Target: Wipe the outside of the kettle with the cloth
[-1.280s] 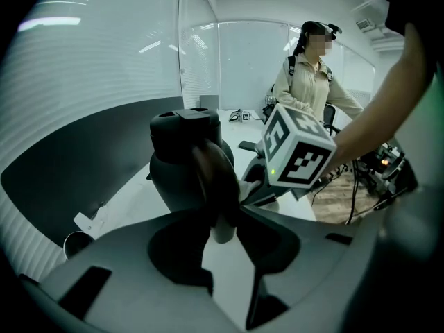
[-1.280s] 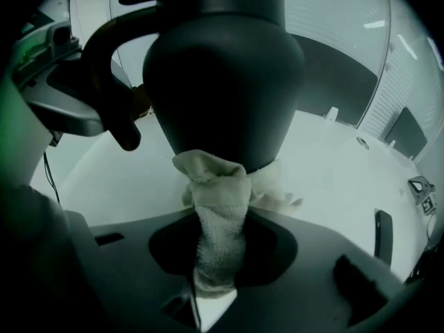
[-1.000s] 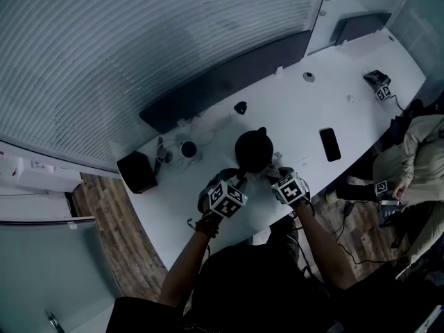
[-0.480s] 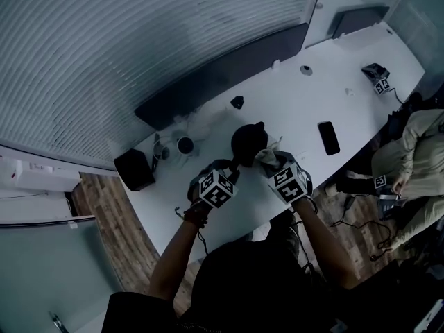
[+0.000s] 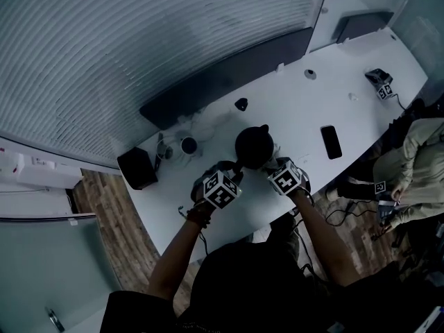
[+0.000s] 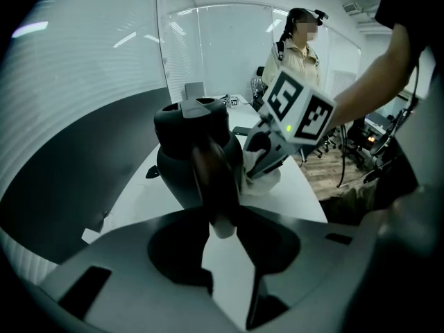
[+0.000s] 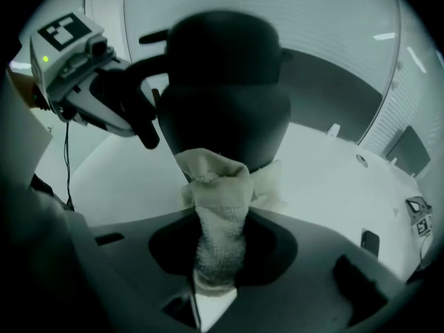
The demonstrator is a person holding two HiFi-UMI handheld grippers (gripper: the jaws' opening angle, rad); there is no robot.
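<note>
A black kettle (image 5: 254,146) stands on the white table (image 5: 291,106) near its front edge. My left gripper (image 5: 234,174) is shut on the kettle's handle (image 6: 211,179), which runs down between its jaws in the left gripper view. My right gripper (image 5: 275,166) is shut on a pale cloth (image 7: 216,210). The cloth's bunched end presses against the lower wall of the kettle (image 7: 225,96) in the right gripper view. From the left gripper view the cloth (image 6: 262,175) shows white beside the kettle (image 6: 194,155), under the right gripper (image 6: 258,159).
A black phone (image 5: 330,141) lies right of the kettle. A cup (image 5: 188,146) and a black box (image 5: 136,168) sit at the left. A small dark object (image 5: 241,104) lies behind the kettle. Another marker device (image 5: 379,83) rests far right. A person (image 5: 416,161) sits at the right.
The right gripper with the cloth has shifted a little down and right against the kettle's side. The left gripper keeps its hold on the handle.
</note>
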